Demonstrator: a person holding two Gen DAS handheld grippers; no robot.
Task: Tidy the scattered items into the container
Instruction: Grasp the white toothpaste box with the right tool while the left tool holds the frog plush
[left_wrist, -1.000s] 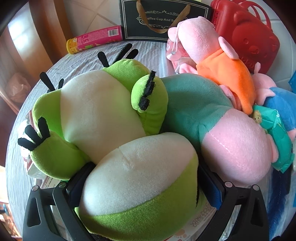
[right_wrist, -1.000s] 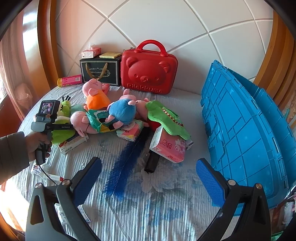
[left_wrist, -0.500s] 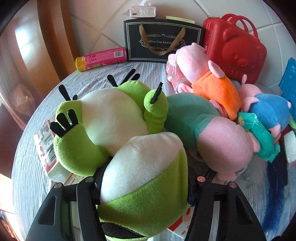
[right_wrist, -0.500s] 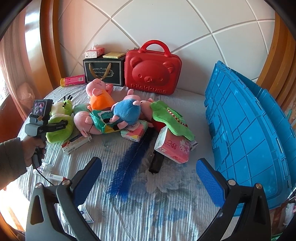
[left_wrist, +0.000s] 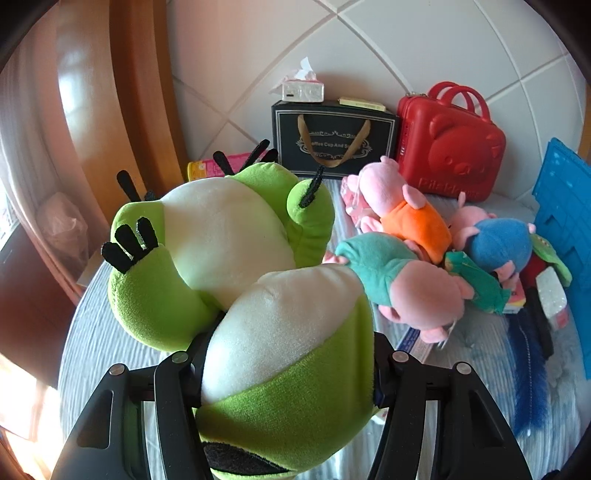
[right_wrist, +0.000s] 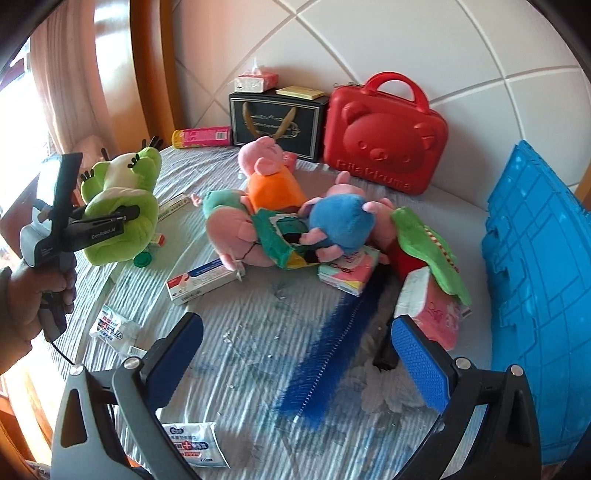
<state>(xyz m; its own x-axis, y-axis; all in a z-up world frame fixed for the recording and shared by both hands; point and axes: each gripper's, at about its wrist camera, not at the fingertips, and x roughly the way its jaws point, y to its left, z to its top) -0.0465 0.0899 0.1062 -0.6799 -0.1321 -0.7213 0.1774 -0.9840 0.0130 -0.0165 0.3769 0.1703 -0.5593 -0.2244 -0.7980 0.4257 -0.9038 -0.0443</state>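
My left gripper (left_wrist: 284, 354) is shut on a green and white frog plush (left_wrist: 236, 266) and holds it above the bed; the right wrist view shows it at the left (right_wrist: 122, 206). My right gripper (right_wrist: 295, 350) is open and empty above the bedsheet near a blue feather brush (right_wrist: 332, 343). A pile of pig plushes (right_wrist: 280, 214) lies mid-bed. The blue crate (right_wrist: 543, 295) stands at the right.
A red bear case (right_wrist: 384, 136) and a black gift bag (right_wrist: 277, 118) stand against the padded wall. A toothpaste box (right_wrist: 203, 280), tissue packs (right_wrist: 432, 310), a pink tube (right_wrist: 203, 136) and small sachets (right_wrist: 114, 328) lie on the sheet.
My left gripper has closed on the frog plush and lifted it up off the bed, away from the pig plushes. My right gripper has moved lower and closer to the bed.
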